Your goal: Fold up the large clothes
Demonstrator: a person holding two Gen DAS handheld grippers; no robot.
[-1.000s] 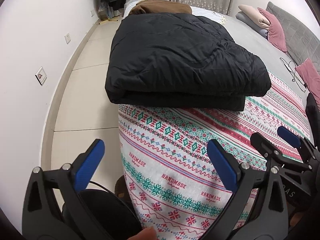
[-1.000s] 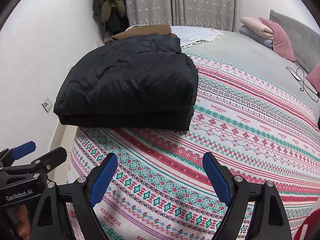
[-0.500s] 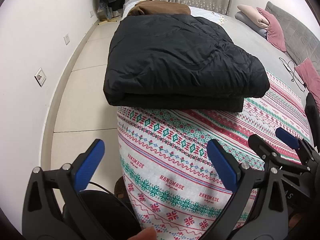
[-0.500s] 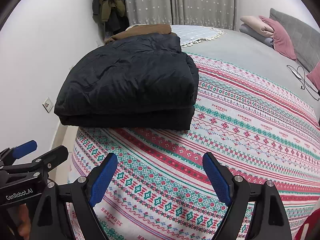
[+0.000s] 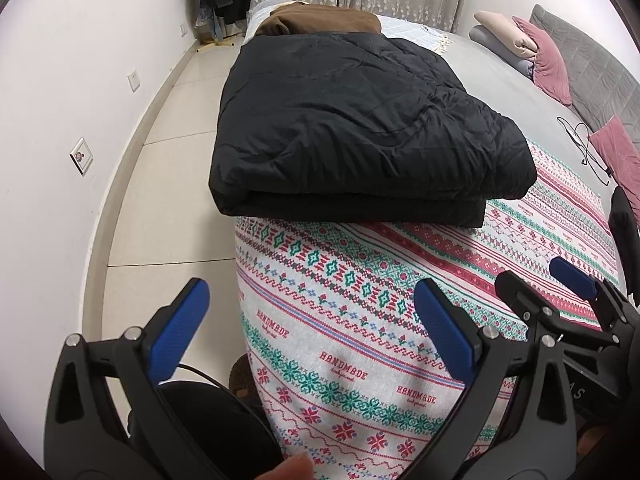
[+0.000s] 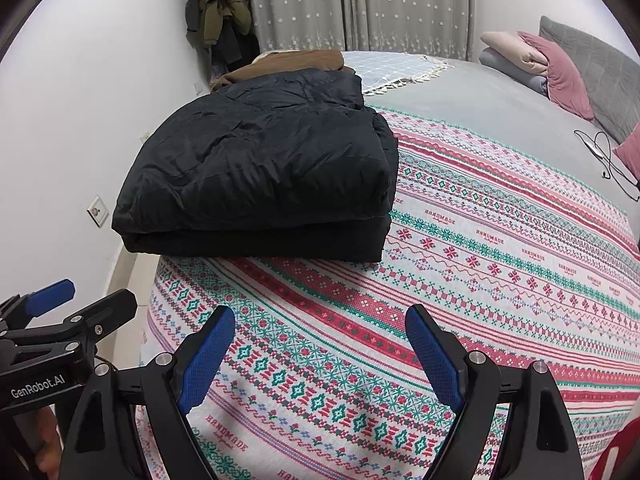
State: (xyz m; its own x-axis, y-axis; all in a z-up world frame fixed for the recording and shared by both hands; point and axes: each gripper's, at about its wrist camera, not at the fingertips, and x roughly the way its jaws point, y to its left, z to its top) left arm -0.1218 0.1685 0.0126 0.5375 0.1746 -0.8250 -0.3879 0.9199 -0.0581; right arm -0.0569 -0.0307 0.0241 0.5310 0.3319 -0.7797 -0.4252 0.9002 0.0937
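A black puffy coat (image 5: 360, 128) (image 6: 264, 172) lies folded in a thick rectangular stack on the patterned red, green and white bedspread (image 5: 352, 320) (image 6: 480, 264), near the bed's left edge. My left gripper (image 5: 312, 324) hovers open over the bed's near corner, well short of the coat, with nothing between its blue pads. Beside it, my right gripper (image 6: 320, 344) is also open and empty above the bedspread, in front of the coat. Each gripper shows at the edge of the other's view.
A brown garment (image 5: 320, 20) lies behind the coat. Pillows (image 6: 536, 60) and a grey headboard (image 6: 592, 68) are at the right, with a cable (image 6: 604, 156) on the grey sheet. Tiled floor (image 5: 168, 168) and a white wall run along the left. Clothes (image 6: 220, 20) hang by the curtains.
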